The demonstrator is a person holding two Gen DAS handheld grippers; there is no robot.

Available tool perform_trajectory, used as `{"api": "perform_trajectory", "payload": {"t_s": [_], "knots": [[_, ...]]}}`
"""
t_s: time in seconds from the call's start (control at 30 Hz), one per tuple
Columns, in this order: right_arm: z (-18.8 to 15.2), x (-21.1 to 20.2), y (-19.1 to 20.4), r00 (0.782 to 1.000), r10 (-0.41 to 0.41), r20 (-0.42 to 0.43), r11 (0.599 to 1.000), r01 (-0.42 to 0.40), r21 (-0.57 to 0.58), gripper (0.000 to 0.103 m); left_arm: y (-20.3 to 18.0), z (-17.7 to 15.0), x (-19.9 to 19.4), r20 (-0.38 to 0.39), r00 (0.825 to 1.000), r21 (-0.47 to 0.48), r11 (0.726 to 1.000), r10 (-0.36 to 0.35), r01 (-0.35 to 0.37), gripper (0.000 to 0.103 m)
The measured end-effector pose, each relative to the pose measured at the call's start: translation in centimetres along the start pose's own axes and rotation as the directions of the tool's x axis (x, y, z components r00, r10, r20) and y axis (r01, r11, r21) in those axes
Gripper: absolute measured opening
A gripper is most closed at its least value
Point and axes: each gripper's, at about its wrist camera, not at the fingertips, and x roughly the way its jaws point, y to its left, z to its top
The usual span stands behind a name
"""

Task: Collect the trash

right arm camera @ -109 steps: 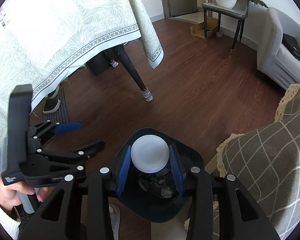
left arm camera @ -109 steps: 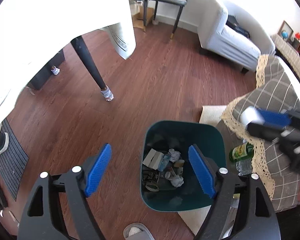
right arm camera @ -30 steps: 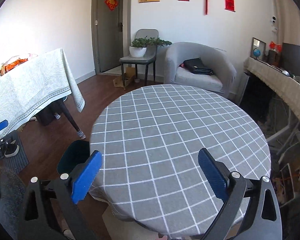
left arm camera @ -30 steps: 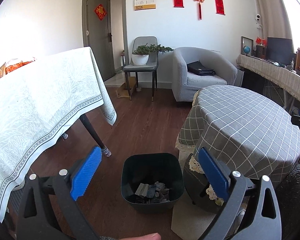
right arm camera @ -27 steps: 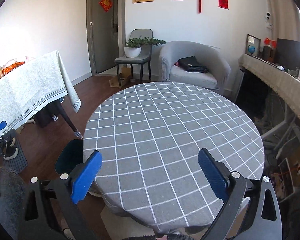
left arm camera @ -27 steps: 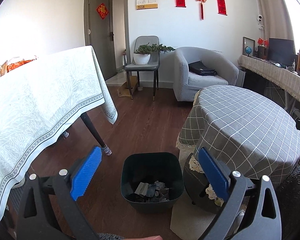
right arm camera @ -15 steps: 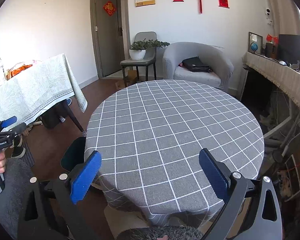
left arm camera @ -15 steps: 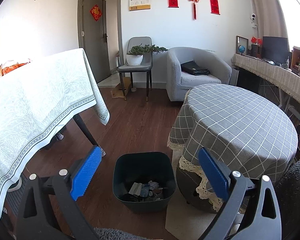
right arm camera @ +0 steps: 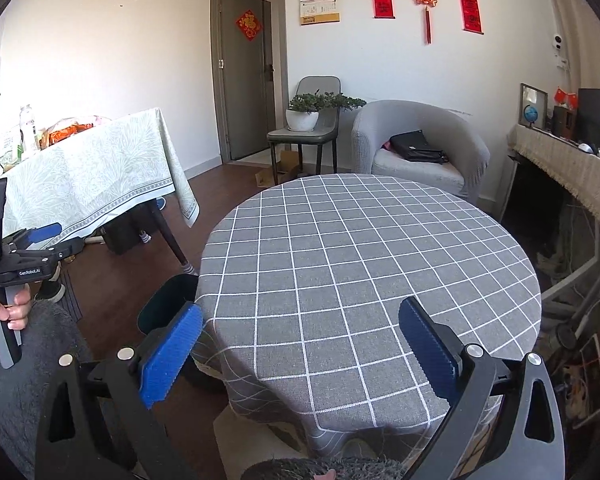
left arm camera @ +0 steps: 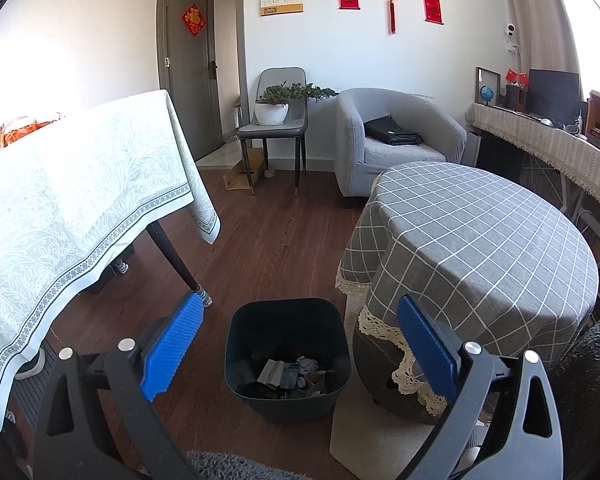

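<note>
Both tools gape wide in a sunlit living room.
A dark bin [left arm camera: 286,360] holding scraps stands on the wood floor [left arm camera: 276,248] just beside the checked round worktop [right arm camera: 364,264]; left tool [left arm camera: 296,348], right tool [right arm camera: 296,348].

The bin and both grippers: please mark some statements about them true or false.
1. The bin stands on the floor beside the round table. True.
2. The bin is empty. False: paper and other trash lie at its bottom.
3. The right gripper holds a white ball. False: it is open and holds nothing.
4. The left gripper is open. True.
5. A bag lies on the armchair. True.
6. A bottle stands on the round table. False: nothing is seen on its checked cloth.
</note>
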Motion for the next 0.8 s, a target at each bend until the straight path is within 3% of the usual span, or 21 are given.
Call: {"api": "perform_trajectory", "payload": {"t_s": [0.8], "knots": [[0.20,0.02,-0.18,1.000,0.000,-0.005,1.000,0.000,0.010,0.100,-0.09,-0.06,-0.04,-0.003,1.000,-0.004,1.000,-0.004,0.004,0.099]]}}
